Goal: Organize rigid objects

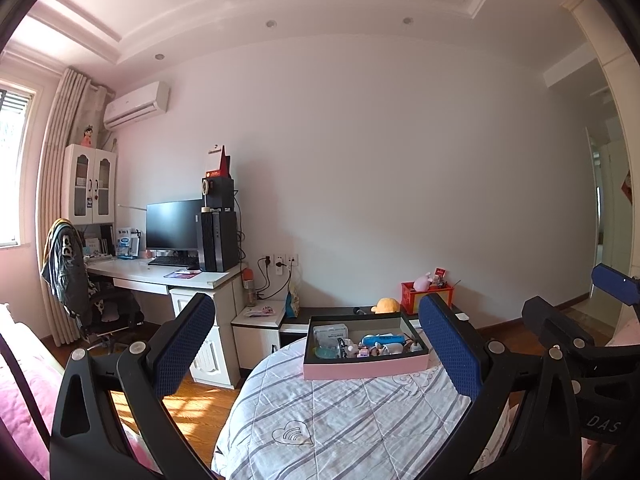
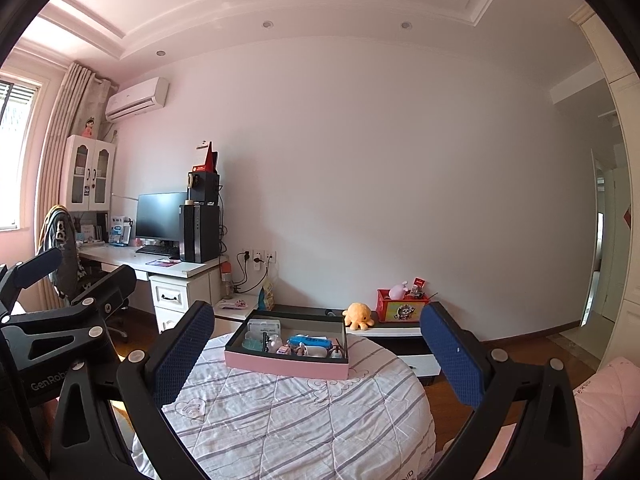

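Pink-sided tray [image 1: 366,368] on striped quilt-covered round surface [image 1: 340,420], long axis left-right, small items inside too small to identify, blue oblong case [image 2: 310,341] lying lengthwise, left hand-held gripper [image 1: 320,344] released, empty, right hand-held gripper [image 2: 320,344] released, empty, both short of tray.

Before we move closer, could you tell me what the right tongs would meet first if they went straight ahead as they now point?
Probably the pink-sided tray of small items on the striped quilt. The open right tongs frame it with nothing nearer, though depth is uncertain.
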A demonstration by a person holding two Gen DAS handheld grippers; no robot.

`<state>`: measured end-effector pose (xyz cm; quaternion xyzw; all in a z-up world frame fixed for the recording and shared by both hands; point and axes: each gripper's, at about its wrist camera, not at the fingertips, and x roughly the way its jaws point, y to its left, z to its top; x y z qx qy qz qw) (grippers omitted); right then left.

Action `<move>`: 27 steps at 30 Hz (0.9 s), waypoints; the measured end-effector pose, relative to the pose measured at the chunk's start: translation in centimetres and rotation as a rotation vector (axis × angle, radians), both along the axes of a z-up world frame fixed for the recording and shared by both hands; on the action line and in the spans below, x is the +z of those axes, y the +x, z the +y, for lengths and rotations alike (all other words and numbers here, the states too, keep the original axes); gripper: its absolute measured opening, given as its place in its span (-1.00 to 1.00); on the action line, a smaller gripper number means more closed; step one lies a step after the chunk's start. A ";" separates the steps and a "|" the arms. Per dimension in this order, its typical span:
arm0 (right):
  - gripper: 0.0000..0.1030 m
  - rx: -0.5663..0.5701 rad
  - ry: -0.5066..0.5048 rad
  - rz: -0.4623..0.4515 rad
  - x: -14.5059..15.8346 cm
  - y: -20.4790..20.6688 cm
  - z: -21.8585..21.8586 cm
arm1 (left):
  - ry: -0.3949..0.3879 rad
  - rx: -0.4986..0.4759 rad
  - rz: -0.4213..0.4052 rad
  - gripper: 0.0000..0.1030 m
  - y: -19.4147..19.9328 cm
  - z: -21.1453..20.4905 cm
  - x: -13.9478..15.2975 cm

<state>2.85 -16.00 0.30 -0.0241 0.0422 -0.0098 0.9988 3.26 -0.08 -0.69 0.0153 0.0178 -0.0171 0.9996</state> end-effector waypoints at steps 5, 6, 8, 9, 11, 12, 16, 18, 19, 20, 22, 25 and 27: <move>1.00 0.001 0.001 0.003 -0.2 0.0 -0.2 | -0.001 0.000 0.002 1.00 -0.1 0.1 0.0; 1.00 0.000 0.001 0.003 -0.2 0.0 -0.2 | 0.000 0.000 0.002 1.00 -0.1 0.1 0.0; 1.00 0.001 0.001 0.004 -0.2 0.0 -0.2 | 0.000 0.001 0.002 1.00 0.0 0.1 0.0; 1.00 0.001 0.001 0.004 -0.2 0.0 -0.2 | 0.001 0.001 0.001 1.00 -0.1 0.1 0.0; 1.00 0.002 0.002 0.004 -0.2 0.1 -0.2 | 0.000 0.001 0.000 1.00 -0.1 0.1 0.0; 1.00 0.003 0.003 0.006 -0.3 0.1 -0.2 | 0.001 0.001 -0.002 1.00 -0.1 0.2 0.0; 1.00 0.004 0.004 0.008 -0.4 0.1 -0.2 | 0.004 0.003 -0.011 1.00 0.0 0.3 -0.1; 1.00 0.003 0.003 0.011 -0.5 0.2 -0.2 | 0.004 0.000 -0.009 1.00 0.0 0.4 -0.1; 1.00 0.004 0.005 0.013 -0.6 0.2 -0.2 | 0.006 0.001 -0.009 1.00 0.0 0.4 -0.1; 1.00 0.005 0.006 0.013 -0.6 0.2 -0.2 | 0.009 0.004 -0.010 1.00 0.0 0.4 -0.2; 1.00 0.005 0.005 0.016 -0.7 0.2 -0.1 | 0.010 0.006 -0.011 1.00 0.0 0.4 -0.2; 1.00 0.005 0.005 0.018 -0.7 0.3 0.0 | 0.011 0.005 -0.010 1.00 0.0 0.3 -0.2; 1.00 0.005 0.005 0.019 -0.6 0.3 0.0 | 0.011 0.005 -0.011 1.00 0.0 0.3 -0.2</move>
